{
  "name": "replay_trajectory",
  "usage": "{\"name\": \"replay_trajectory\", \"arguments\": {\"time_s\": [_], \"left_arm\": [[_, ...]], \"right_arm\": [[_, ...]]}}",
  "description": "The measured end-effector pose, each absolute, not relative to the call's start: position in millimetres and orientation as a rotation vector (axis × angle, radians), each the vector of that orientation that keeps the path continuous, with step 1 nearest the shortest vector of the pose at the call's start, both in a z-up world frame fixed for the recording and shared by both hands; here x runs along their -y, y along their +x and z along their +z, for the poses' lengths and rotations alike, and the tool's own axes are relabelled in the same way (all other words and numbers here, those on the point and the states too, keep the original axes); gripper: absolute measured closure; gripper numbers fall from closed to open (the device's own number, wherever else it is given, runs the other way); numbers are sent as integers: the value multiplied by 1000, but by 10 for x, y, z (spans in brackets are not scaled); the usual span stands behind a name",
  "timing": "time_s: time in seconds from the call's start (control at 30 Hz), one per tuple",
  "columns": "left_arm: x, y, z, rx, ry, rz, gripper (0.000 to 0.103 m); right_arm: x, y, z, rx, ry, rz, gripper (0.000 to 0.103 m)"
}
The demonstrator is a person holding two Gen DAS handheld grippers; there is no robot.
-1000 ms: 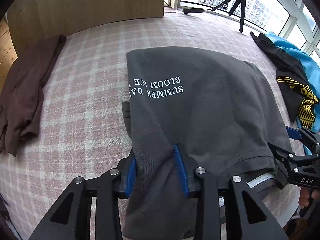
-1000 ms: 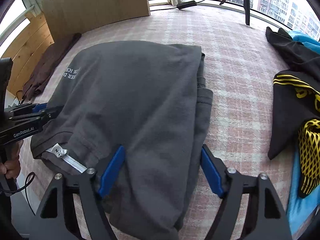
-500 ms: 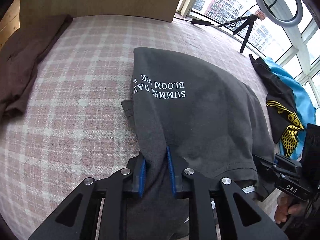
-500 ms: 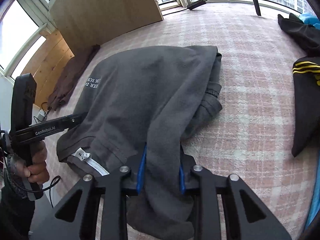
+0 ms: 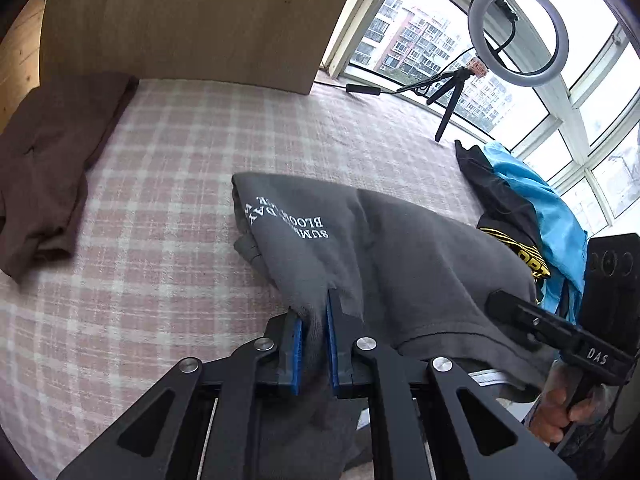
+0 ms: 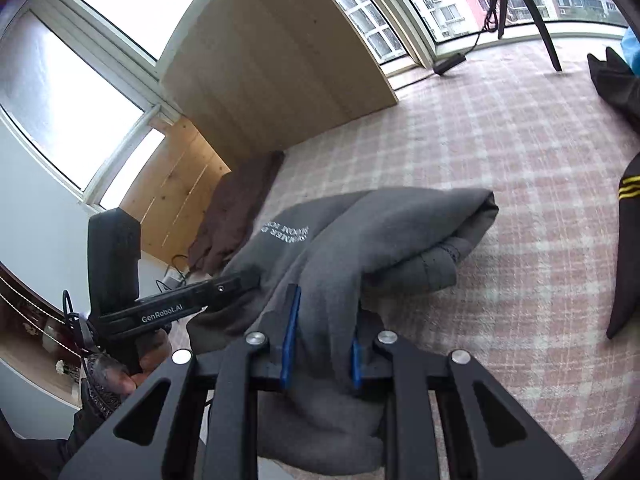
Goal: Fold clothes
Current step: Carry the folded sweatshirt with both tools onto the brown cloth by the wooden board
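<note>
A dark grey T-shirt with white lettering lies folded lengthwise on the pink checked cover. My left gripper pinches a bunch of its near edge on the left; the jaws are closing, with cloth pressed between the blue pads. In the right wrist view my right gripper grips the near edge of the same T-shirt on the right, its jaws likewise closing on a thick fold. The near edge hangs lifted off the cover; the far end still rests on it. Each view shows the other gripper at the side, its tips buried in cloth.
A brown garment lies at the far left by a wooden board. To the right sit a black and yellow garment and a blue cloth. A ring light on a tripod stands by the windows.
Both grippers have gone from wide around the shirt's near edge to clamped on it. Both have risen and tilted up, lifting that edge off the cover.
</note>
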State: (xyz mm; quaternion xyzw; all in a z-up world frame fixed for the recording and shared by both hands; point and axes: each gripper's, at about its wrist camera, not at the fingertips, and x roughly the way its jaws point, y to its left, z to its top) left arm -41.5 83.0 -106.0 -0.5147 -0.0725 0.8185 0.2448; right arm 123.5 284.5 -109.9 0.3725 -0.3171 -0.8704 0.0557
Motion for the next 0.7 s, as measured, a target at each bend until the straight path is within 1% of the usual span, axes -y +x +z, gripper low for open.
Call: {"name": "replay_trajectory", "arguments": {"time_s": [0.1, 0.2, 0.4, 0.5, 0.7], "left_arm": [[-598, -470, -921, 225, -1372, 2240, 94], [-307, -525, -790, 214, -1337, 2254, 94], [473, -795, -480, 186, -1250, 2316, 94], [961, -1029, -317, 162, -1209, 2372, 95], [1750, -1654, -78, 47, -1175, 2481, 94]], "right_arm": [[-2673, 1062, -878, 913, 1093, -2661, 83], [-2456, 883, -651, 862, 1052, -2670, 84], [-1848, 357, -288, 733, 982, -2716, 84], [-1632, -97, -310, 684, 950, -2718, 84], [-1036, -1098, -258, 602, 918, -2727, 84]]}}
